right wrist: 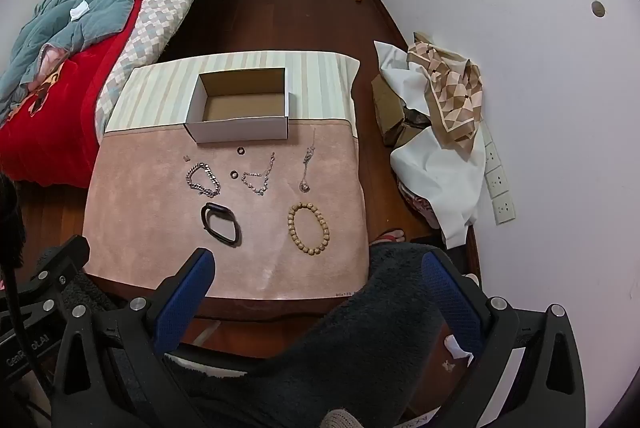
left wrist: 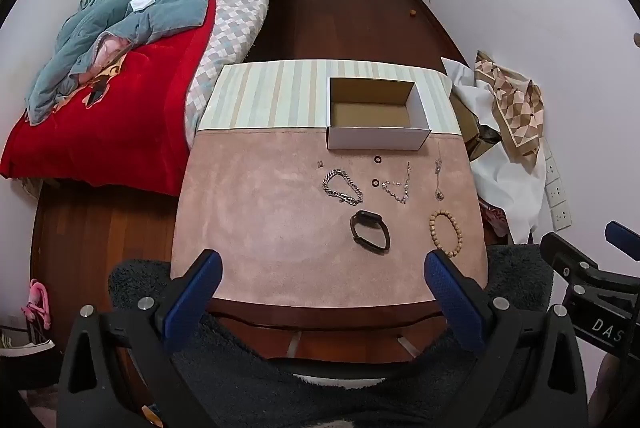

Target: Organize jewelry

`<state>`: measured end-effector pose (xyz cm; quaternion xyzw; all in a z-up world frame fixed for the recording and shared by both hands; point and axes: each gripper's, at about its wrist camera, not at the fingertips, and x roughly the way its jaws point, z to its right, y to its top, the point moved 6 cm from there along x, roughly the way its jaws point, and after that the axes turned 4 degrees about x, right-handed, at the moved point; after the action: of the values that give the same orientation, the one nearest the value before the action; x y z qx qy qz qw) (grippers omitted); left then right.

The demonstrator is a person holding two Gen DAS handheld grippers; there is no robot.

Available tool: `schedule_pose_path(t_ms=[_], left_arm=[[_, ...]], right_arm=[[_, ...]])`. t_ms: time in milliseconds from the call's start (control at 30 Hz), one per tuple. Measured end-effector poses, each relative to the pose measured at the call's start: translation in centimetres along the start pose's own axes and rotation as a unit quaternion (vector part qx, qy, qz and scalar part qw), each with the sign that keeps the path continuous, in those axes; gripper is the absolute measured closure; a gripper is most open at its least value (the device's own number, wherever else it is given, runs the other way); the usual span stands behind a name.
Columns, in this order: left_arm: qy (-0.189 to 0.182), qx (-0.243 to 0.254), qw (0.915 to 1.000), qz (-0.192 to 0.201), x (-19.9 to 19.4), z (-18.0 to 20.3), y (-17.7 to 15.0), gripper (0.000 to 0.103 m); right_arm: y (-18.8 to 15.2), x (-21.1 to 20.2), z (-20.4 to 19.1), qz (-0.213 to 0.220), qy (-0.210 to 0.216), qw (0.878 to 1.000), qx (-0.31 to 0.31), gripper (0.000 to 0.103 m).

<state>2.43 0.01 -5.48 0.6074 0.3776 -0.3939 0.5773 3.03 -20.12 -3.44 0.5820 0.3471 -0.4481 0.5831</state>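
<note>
An open, empty white cardboard box (left wrist: 376,137) (right wrist: 240,131) stands at the back of a pink mat (left wrist: 260,228) (right wrist: 152,228). In front of it lie a silver chain bracelet (left wrist: 342,186) (right wrist: 203,179), two small dark rings (left wrist: 377,159) (left wrist: 375,182), a thin silver bracelet (left wrist: 398,183) (right wrist: 259,176), a pendant necklace (left wrist: 439,175) (right wrist: 307,163), a black wristband (left wrist: 370,230) (right wrist: 221,220), a wooden bead bracelet (left wrist: 446,233) (right wrist: 309,228) and a tiny earring (left wrist: 320,163). My left gripper (left wrist: 320,280) and right gripper (right wrist: 316,280) are open and empty, held back above the table's near edge.
A striped cloth (left wrist: 272,95) covers the table's far part. A bed with red blanket (left wrist: 100,115) stands left. Cloths and cardboard (left wrist: 504,115) are piled on the right by the wall. A dark fuzzy fabric (right wrist: 360,328) lies below the grippers.
</note>
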Motion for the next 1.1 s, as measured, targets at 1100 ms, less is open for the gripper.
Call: schedule_pose_path(t_ms=[1100], left_arm=[[-0.010,-0.003,0.9999,0.002,-0.6,1.4,0.6,0.000]], right_arm=[[-0.1,-0.6,-0.1,0.003,0.002,1.000,-0.004,0.000]])
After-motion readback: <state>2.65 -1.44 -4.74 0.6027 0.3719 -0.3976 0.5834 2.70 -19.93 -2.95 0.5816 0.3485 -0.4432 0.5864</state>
